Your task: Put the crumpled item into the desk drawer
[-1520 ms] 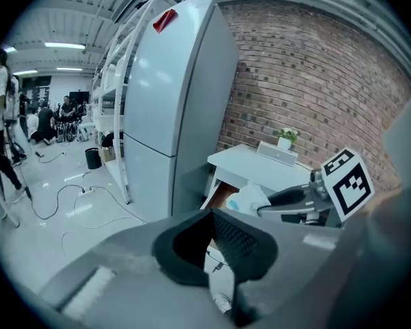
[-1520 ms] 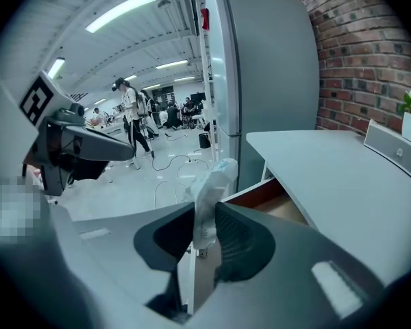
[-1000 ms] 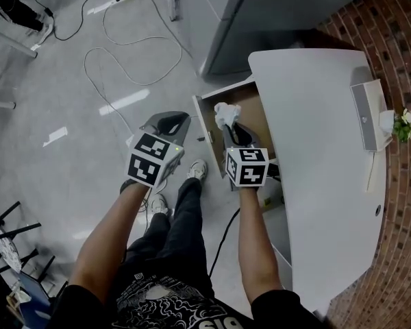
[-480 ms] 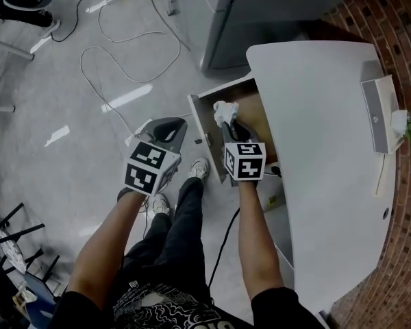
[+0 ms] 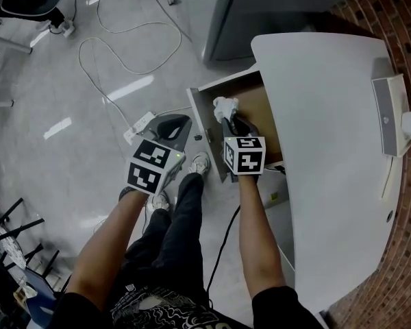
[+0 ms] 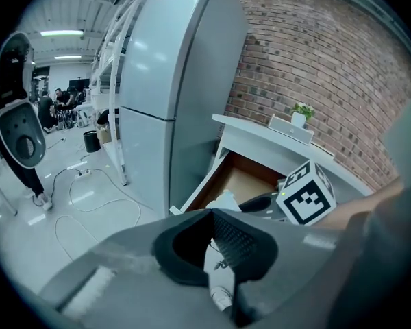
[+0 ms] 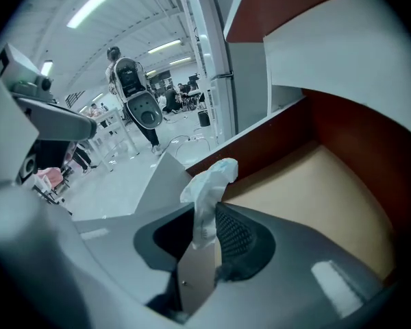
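The crumpled item is a white paper wad, and my right gripper is shut on it. It hangs over the front left corner of the open desk drawer. In the right gripper view the wad sticks up from between the pads of my right gripper, above the drawer's tan bottom. My left gripper hangs over the floor left of the drawer, shut and with nothing in it. The left gripper view looks past its jaws to the drawer and the wad.
The white desk top carries a long white device by the brick wall. A grey cabinet stands behind the drawer. Cables and a power strip lie on the floor. The person's shoe is below the drawer front.
The view has drifted slightly. My right gripper keeps the wad over the drawer's front left corner, edged a little further up the picture. The left gripper has hardly moved.
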